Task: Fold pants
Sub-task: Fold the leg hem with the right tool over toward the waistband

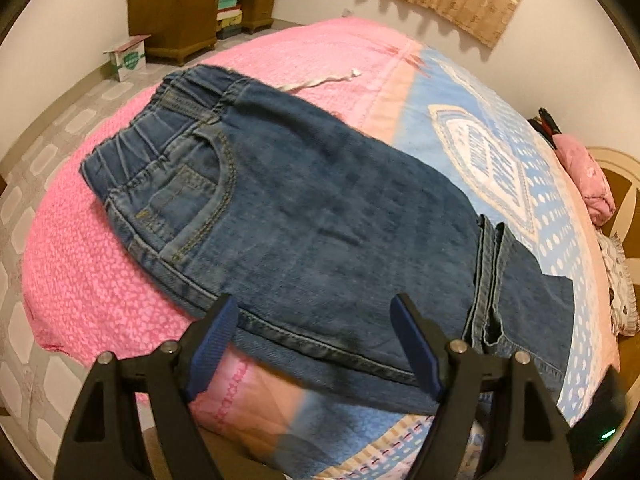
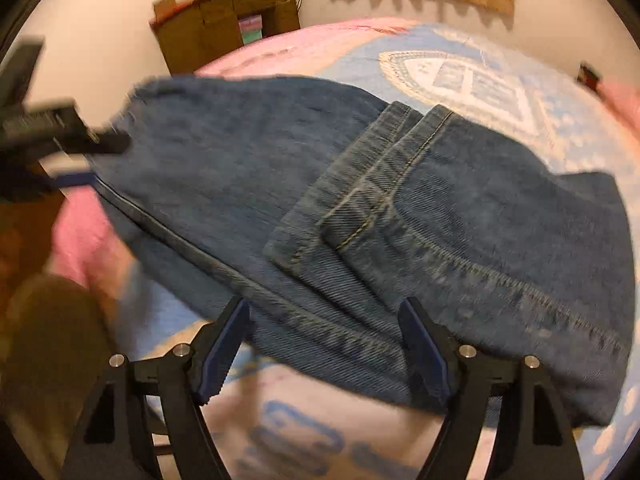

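Blue denim pants (image 1: 320,200) lie flat on the bed, folded lengthwise. In the left wrist view the elastic waistband (image 1: 180,120) is at the upper left and the leg hems (image 1: 488,280) lie doubled back at the right. My left gripper (image 1: 314,304) stands open over the near seam edge, its pads clear of the cloth. In the right wrist view, which is blurred, the hems (image 2: 360,200) rest on top of the pants (image 2: 500,220). My right gripper (image 2: 324,308) is open with the near edge between its fingers. The left gripper (image 2: 96,162) shows at the far left edge of the pants.
The bed (image 1: 100,272) has a pink and blue patterned cover. A white cloth strip (image 1: 324,80) lies beyond the waistband. Pillows (image 1: 588,184) sit at the right end. A wooden cabinet (image 1: 176,8) and a cardboard box (image 1: 128,58) stand on the tiled floor by the wall.
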{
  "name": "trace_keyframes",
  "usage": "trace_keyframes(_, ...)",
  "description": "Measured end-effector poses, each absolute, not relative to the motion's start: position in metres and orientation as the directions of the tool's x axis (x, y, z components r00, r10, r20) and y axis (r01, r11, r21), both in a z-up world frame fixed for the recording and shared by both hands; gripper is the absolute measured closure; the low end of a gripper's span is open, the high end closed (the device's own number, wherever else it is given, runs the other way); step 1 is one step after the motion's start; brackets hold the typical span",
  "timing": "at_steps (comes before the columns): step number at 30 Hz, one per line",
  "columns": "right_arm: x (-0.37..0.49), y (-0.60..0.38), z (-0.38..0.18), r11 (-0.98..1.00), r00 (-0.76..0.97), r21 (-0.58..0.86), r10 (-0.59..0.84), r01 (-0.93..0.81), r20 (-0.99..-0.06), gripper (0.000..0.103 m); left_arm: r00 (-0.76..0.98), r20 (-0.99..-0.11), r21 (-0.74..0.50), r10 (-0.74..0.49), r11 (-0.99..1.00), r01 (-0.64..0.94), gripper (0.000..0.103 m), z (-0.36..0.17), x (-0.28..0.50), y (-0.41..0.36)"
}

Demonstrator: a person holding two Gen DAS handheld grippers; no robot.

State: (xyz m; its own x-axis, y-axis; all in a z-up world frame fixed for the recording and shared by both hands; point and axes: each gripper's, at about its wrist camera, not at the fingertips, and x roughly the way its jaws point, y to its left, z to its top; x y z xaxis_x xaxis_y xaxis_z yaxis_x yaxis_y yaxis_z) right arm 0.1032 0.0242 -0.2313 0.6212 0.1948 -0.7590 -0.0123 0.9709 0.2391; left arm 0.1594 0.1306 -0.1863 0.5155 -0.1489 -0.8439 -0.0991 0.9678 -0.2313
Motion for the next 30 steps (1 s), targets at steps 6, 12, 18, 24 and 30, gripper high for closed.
trace_keyframes(6,0.1,-0.015,-0.214,0.95,0.677,0.275,0.107,0.146,-0.728,0.034,0.516,-0.843,-0.236,-0.149,0.966,-0.106,0.022,-0.187,0.161,0.134)
trace_keyframes(12,0.107,0.025,-0.221,0.982,0.656,0.185,0.122,0.027,-0.745,0.041,0.506,-0.853,-0.218,-0.131,0.969,-0.116,0.022,-0.194,0.162,0.14)
trace_keyframes(18,0.134,0.036,-0.234,0.984,0.666,0.161,0.07,0.075,-0.743,0.041,0.514,-0.854,-0.152,-0.078,0.983,-0.104,0.022,-0.198,0.162,0.136)
trace_keyframes(24,0.139,0.058,-0.252,0.995,0.646,-0.036,-0.085,0.089,-0.758,0.04,0.508,-0.861,-0.077,-0.014,0.992,-0.103,0.022,-0.203,0.164,0.142)
trace_keyframes(30,0.142,0.025,-0.252,0.971,0.618,0.046,-0.113,0.236,-0.778,0.043,0.505,-0.862,-0.121,-0.043,0.985,-0.123,0.022,-0.211,0.164,0.155)
